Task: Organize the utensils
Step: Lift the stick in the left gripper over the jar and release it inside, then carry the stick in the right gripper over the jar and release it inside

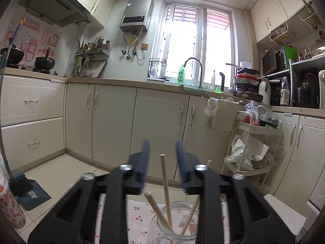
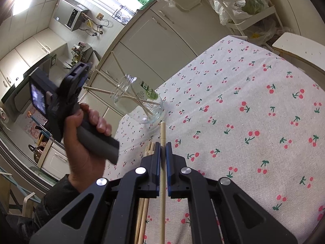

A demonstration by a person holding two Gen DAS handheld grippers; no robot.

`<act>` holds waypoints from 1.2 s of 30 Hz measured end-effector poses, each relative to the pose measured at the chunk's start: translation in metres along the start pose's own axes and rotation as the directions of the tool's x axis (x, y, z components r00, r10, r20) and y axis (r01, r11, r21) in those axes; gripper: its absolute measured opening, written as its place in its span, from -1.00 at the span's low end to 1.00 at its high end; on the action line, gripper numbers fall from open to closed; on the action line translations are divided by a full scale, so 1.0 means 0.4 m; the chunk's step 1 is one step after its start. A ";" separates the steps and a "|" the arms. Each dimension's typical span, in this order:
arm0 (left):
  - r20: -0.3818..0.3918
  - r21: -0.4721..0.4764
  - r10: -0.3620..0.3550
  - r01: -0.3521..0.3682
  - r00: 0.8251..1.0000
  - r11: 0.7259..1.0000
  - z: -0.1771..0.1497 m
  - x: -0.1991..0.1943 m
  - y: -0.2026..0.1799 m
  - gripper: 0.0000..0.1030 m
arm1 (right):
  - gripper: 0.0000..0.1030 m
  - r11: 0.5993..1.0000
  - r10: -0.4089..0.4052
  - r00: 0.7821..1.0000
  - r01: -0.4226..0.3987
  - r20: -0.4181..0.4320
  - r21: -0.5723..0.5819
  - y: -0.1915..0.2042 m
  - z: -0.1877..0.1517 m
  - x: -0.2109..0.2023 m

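Here the left tool [image 1: 162,152] points level at the kitchen cabinets, its blue pads standing apart with nothing pressed between them. Just below and ahead of it stands a clear glass jar [image 1: 176,221] on the cherry-print cloth of the tabletop [image 1: 138,213]; three chopsticks lean in the jar, and the tallest chopstick [image 1: 165,181] rises into the gap between the pads without touching either. From the right wrist view, the same jar [image 2: 140,101] sits near the far left edge of the tabletop [image 2: 243,105], and the left tool [image 2: 81,75], held in a hand [image 2: 85,138], hangs beside the jar's mouth, at the chopsticks' upper ends.

The right tool [image 2: 163,148] is closed on a single chopstick [image 2: 162,183], which runs lengthwise between its pads and pokes out ahead towards the jar's base. A bundle of loose chopsticks [image 2: 149,148] lies on the cloth just beside that tool's left finger.
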State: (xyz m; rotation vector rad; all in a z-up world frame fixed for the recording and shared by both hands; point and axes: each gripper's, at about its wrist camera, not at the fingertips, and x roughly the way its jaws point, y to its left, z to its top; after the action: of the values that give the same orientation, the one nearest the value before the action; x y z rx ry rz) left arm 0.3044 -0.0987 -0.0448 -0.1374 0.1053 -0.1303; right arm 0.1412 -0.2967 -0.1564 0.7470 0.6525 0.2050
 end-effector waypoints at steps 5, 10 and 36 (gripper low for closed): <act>0.028 -0.009 0.008 -0.007 1.000 1.000 0.045 -0.084 0.035 0.10 | -0.88 1.000 -0.003 1.000 0.003 0.009 -0.001 0.002 -0.001 -0.004; 0.024 -0.057 0.050 -0.048 0.998 0.997 0.038 -0.200 0.122 0.39 | -0.88 0.997 -0.013 1.000 0.012 0.011 0.071 -0.018 0.007 -0.017; -0.203 -0.236 0.097 -0.145 0.974 0.961 -0.158 -0.267 0.297 0.60 | -0.88 0.988 -0.003 0.858 0.081 0.513 -0.130 0.382 0.449 0.175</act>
State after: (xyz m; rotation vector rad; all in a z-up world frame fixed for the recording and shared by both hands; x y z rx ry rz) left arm 0.2066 0.0243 -0.1137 -0.3694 0.3203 -0.0062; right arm 0.3149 -0.2599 0.0137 0.6068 0.1403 0.0069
